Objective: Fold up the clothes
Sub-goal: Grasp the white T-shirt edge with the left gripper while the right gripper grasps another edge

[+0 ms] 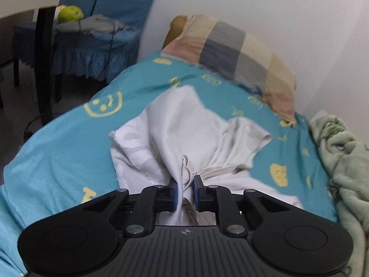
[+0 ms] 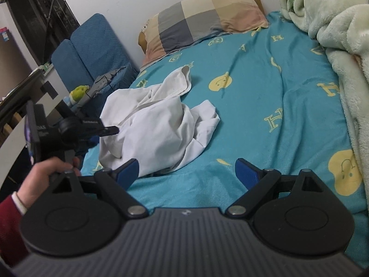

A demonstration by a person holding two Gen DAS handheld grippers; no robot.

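A crumpled white garment lies on the turquoise bed sheet. In the left wrist view my left gripper is shut on a bunched fold of that garment, the cloth pinched between its blue pads. The right wrist view shows the same white garment heaped left of centre on the sheet. My right gripper is open just above the sheet, at the garment's near edge, with nothing between its fingers. A hand in a red sleeve holds the left gripper's handle at the left.
A patchwork pillow lies at the head of the bed against the white wall. A pale green fleece blanket is piled along the right side. Left of the bed stands a blue-covered chair with a green soft toy on it.
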